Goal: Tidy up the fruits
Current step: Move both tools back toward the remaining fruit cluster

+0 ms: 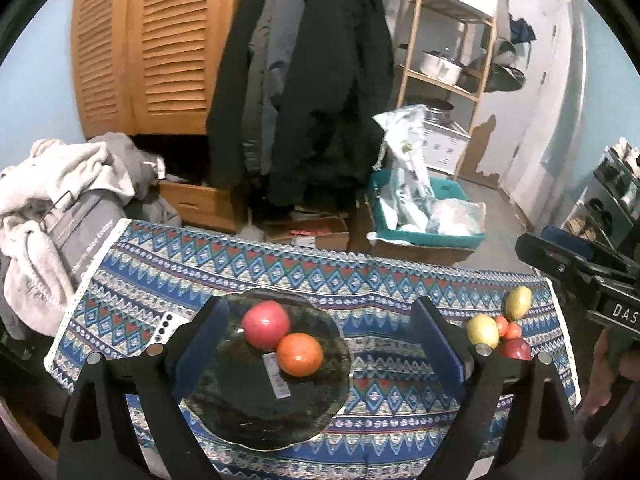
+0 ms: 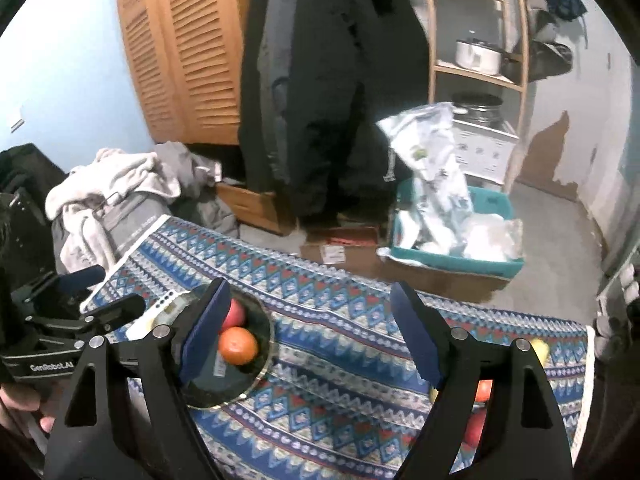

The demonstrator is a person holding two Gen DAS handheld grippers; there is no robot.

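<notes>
Black-fingered left gripper hovers level over the glass plate on the table, jaws wide apart around a red apple and orange (touching). Right gripper likewise gapes, empty; loose fruits cluster at the table's right end.
</notes>
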